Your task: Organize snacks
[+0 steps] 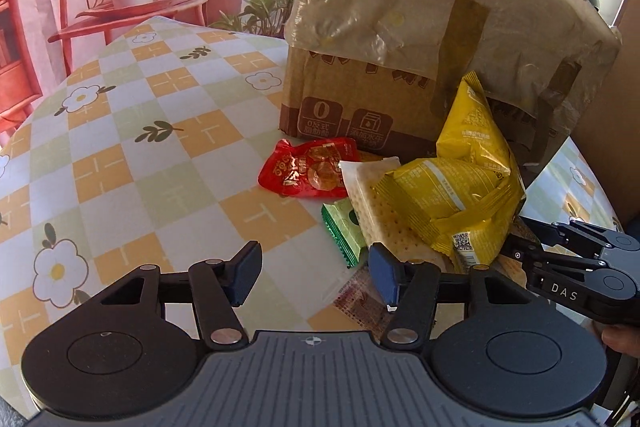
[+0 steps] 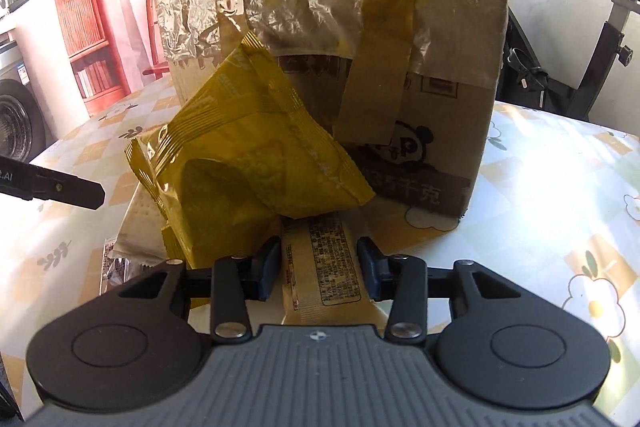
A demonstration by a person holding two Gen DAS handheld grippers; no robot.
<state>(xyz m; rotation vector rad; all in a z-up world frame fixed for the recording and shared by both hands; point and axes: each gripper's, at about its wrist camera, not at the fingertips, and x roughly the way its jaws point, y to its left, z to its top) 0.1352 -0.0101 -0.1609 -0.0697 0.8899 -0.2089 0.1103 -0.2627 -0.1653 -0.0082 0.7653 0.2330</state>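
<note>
A pile of snacks lies on the table in front of a cardboard box [image 1: 360,99]. In the left wrist view I see a red packet [image 1: 308,169], a green packet [image 1: 344,227], a white cracker pack [image 1: 380,211] and yellow bags [image 1: 456,187]. My left gripper [image 1: 312,267] is open and empty, just short of the pile. My right gripper [image 2: 318,267] is open, its fingers on either side of a beige printed packet [image 2: 324,267] that lies under the yellow bags [image 2: 248,163]. The right gripper also shows in the left wrist view [image 1: 560,259].
The box [image 2: 400,47] is wrapped in crinkled plastic and brown tape and stands close behind the pile. The checked flower tablecloth [image 1: 140,147] covers the table. A black exercise bike [image 2: 580,59] stands beyond the table's right edge.
</note>
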